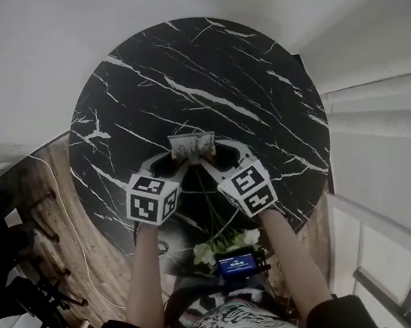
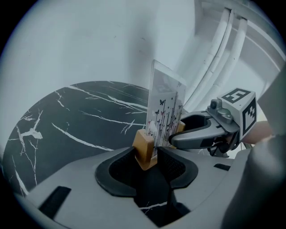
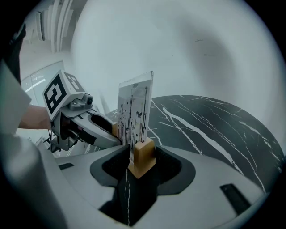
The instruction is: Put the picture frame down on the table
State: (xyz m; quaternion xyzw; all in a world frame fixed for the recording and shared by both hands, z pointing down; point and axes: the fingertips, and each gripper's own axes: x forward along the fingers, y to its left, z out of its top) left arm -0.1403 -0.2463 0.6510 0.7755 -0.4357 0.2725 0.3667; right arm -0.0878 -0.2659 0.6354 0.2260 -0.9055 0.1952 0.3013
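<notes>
The picture frame (image 1: 192, 147) is a clear upright panel printed with black stems and butterflies, standing on two small wooden feet. It is held over the round black marble table (image 1: 204, 68). My left gripper (image 2: 149, 157) is shut on one wooden foot (image 2: 144, 150), with the panel (image 2: 166, 112) rising above it. My right gripper (image 3: 142, 162) is shut on the other wooden foot (image 3: 143, 156), below the panel (image 3: 133, 112). In the head view the left gripper (image 1: 177, 163) and right gripper (image 1: 209, 161) meet at the frame from either side. Whether the feet touch the table is hidden.
The table's near edge (image 1: 141, 245) lies close to the person. White flowers (image 1: 224, 244) and a small lit screen (image 1: 238, 263) sit below it. White pipes (image 1: 397, 95) run along the wall at right. A wooden floor with a cable (image 1: 69, 216) shows at left.
</notes>
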